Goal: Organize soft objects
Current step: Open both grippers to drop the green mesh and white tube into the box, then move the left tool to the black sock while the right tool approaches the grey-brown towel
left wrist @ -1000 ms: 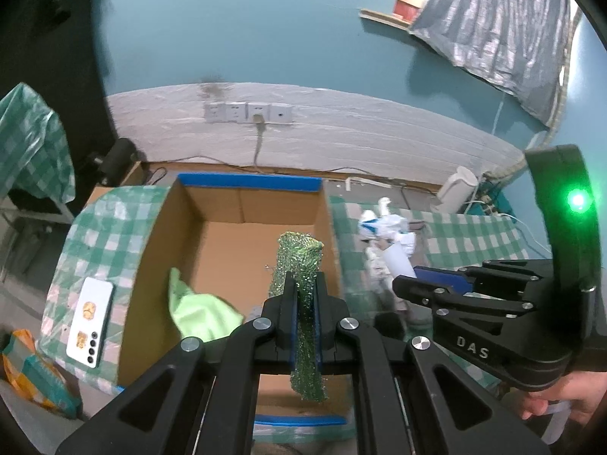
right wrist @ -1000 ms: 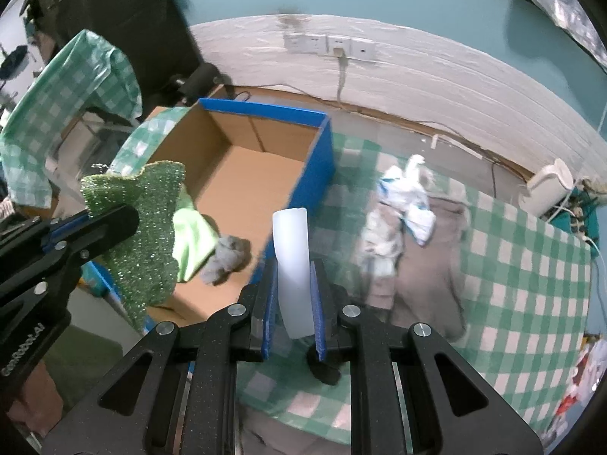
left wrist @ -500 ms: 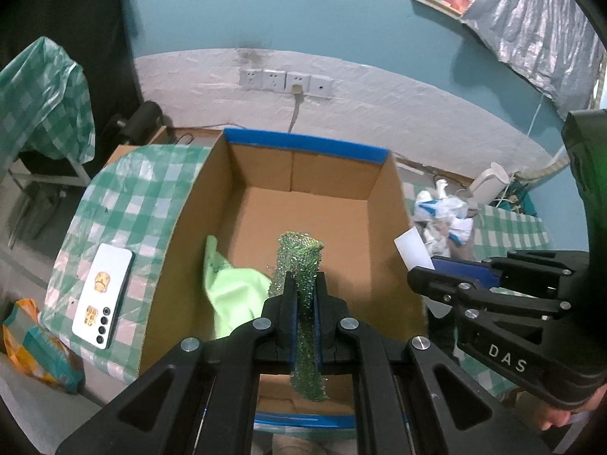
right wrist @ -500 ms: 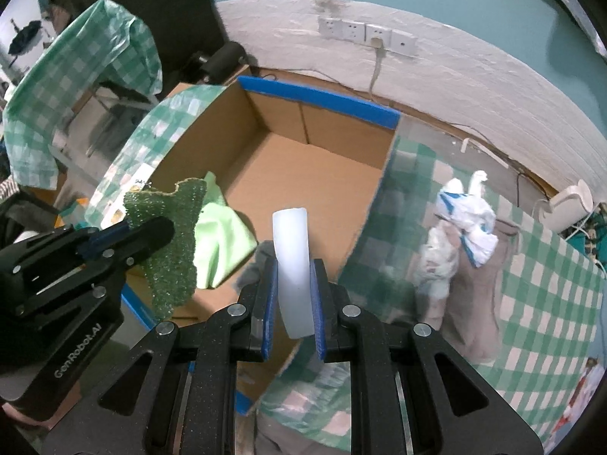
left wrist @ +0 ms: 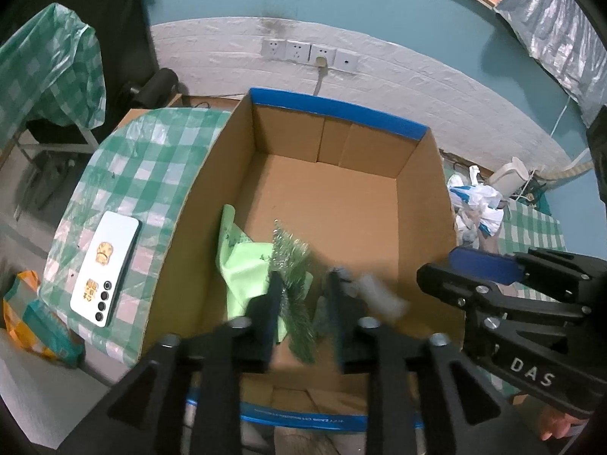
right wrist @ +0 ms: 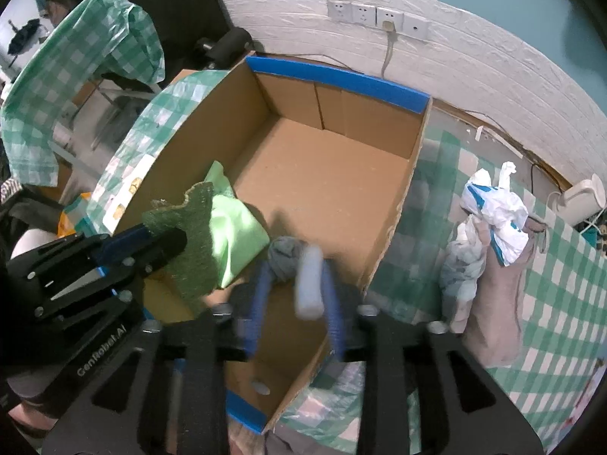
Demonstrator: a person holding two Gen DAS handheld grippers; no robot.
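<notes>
- Both grippers are now seen lower over the box [left wrist: 421,204] than a second ago, its floor filling more of each view.
- Left gripper [left wrist: 303,295]: jaws have just been opening and are parted; the scourer [left wrist: 294,284] is seen loose between them, blurred, no longer clamped as before.
- Right gripper [right wrist: 292,295]: jaws have just been opening and are parted; the white foam piece [right wrist: 309,284] is seen blurred between the pads, tilted, close to the right pad; contact cannot be told.
- Scourer and foam are both located above the near part of the box.
- Green cloth [left wrist: 242,265] is found on the box floor by the left wall; a grey rag [right wrist: 284,256] is seen beside it.
- Phone [left wrist: 106,269] is laid on the checked cover [left wrist: 125,174] left of the box.
- Bags and cloths [right wrist: 489,212] are heaped right of the box.
</notes>
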